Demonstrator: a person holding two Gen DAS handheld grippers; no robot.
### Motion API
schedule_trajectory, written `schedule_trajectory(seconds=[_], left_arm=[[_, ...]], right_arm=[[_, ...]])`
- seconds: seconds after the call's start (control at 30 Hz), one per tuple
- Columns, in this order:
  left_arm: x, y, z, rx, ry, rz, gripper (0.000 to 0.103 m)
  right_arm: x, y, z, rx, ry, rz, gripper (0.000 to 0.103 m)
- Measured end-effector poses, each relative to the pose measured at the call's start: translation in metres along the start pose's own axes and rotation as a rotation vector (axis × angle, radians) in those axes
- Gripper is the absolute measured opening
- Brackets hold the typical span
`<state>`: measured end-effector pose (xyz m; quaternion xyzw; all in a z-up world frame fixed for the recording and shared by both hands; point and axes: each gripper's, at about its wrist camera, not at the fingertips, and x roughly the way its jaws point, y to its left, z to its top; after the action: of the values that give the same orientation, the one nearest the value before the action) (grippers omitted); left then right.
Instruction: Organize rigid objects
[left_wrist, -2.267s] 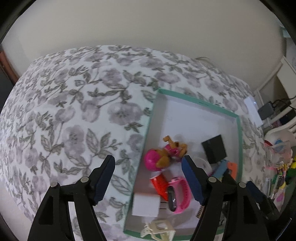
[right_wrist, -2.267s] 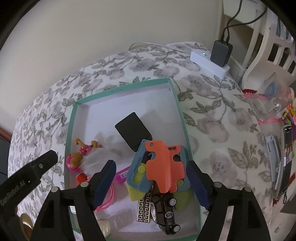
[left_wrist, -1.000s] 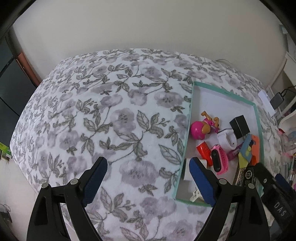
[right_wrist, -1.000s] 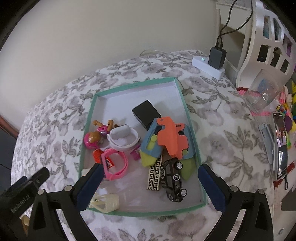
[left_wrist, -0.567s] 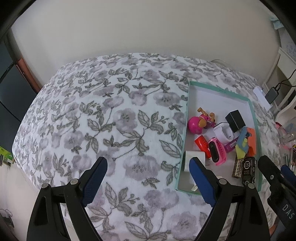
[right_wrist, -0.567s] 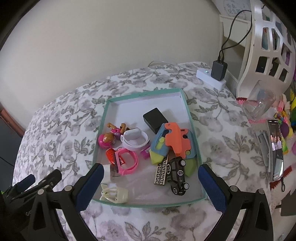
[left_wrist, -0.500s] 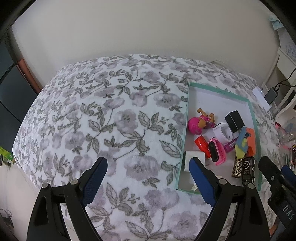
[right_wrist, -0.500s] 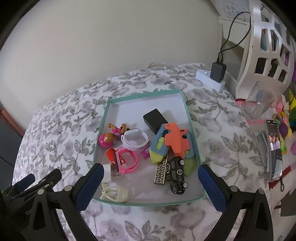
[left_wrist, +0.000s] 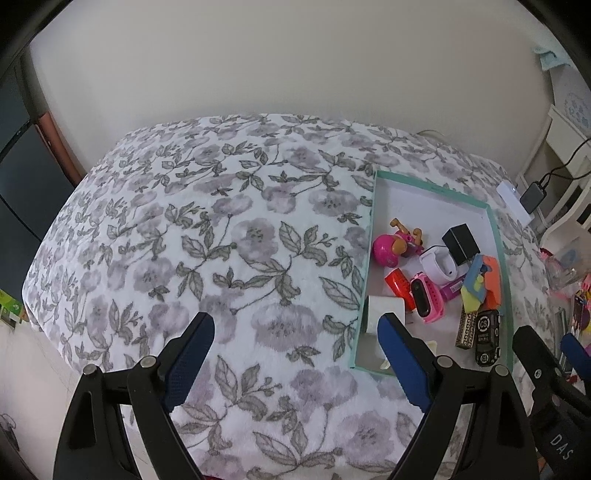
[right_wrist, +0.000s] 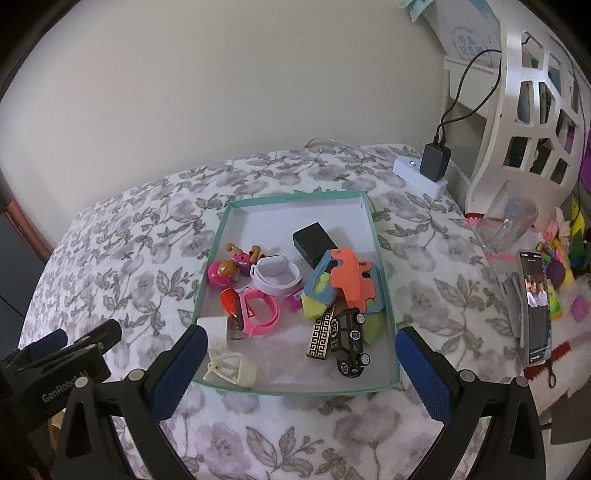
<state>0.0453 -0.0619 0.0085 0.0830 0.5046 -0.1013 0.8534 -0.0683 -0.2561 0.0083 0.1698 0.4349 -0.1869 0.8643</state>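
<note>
Small rigid toys and gadgets fill a shallow teal-rimmed white cardboard tray (right_wrist: 384, 280) on the floral bedspread (left_wrist: 221, 240); its long axis runs away from the cameras toward the wall. A black toy car (right_wrist: 349, 341) inside lies lengthwise too. Left gripper (left_wrist: 295, 345) and right gripper (right_wrist: 303, 354) both gape wide, holding nothing.

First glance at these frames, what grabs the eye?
The teal-rimmed tray on the floral bedspread, heaped with bright clutter: an orange toy piece over a black toy car, and a pink watch to their left. Both grippers hover above it, open and empty.
</note>
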Motion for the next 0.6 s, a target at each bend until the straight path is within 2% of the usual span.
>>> schedule_trajectory(seconds=[0.6], left_arm=[[-0.0082, -0.0006, -0.0102, 0.016, -0.017, 0.024, 0.090]], right_arm=[[-0.0038, 0.0011, -0.0029, -0.016, -0.009, -0.025, 0.103]])
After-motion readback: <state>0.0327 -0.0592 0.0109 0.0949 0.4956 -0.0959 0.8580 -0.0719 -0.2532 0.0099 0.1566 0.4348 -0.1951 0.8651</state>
